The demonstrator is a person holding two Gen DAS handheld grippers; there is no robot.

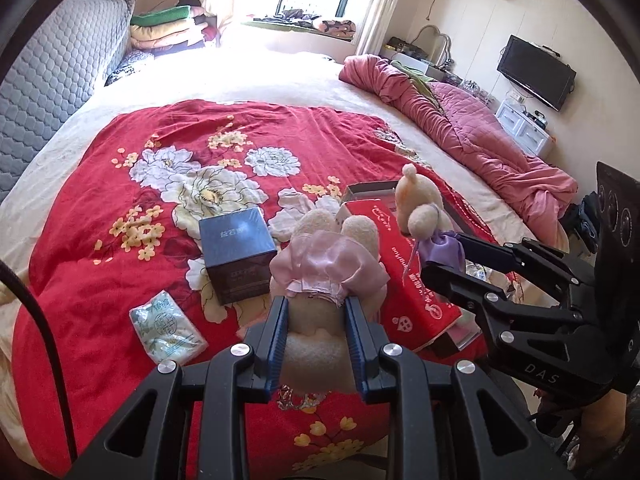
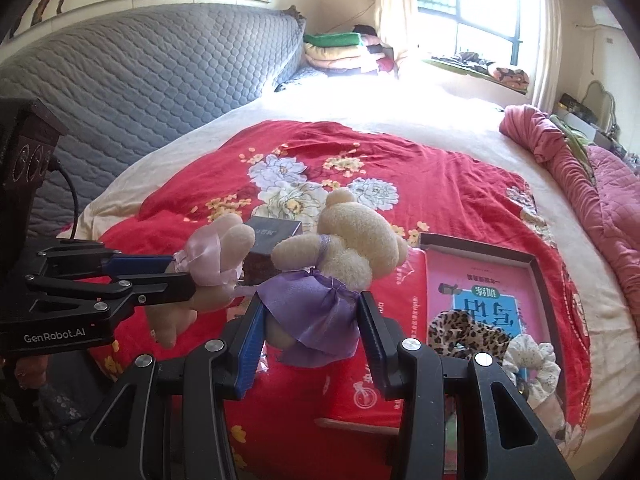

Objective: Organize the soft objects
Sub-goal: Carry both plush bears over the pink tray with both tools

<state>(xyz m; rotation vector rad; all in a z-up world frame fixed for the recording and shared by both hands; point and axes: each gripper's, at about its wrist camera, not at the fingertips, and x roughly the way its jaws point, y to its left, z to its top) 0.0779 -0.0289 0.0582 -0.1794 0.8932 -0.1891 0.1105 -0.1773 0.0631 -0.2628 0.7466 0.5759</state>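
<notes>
My left gripper is shut on a cream plush bear in a pink dress, held above the red floral bedspread. My right gripper is shut on a second cream plush bear in a purple dress. In the left wrist view the purple-dress bear and the right gripper hang at the right. In the right wrist view the pink-dress bear and the left gripper show at the left. Both bears are lifted off the bed, side by side.
A dark blue box and a tissue pack lie on the bedspread. A red package sits beside an open box holding a book, a leopard scrunchie and a white scrunchie. A pink quilt lies rumpled at the right.
</notes>
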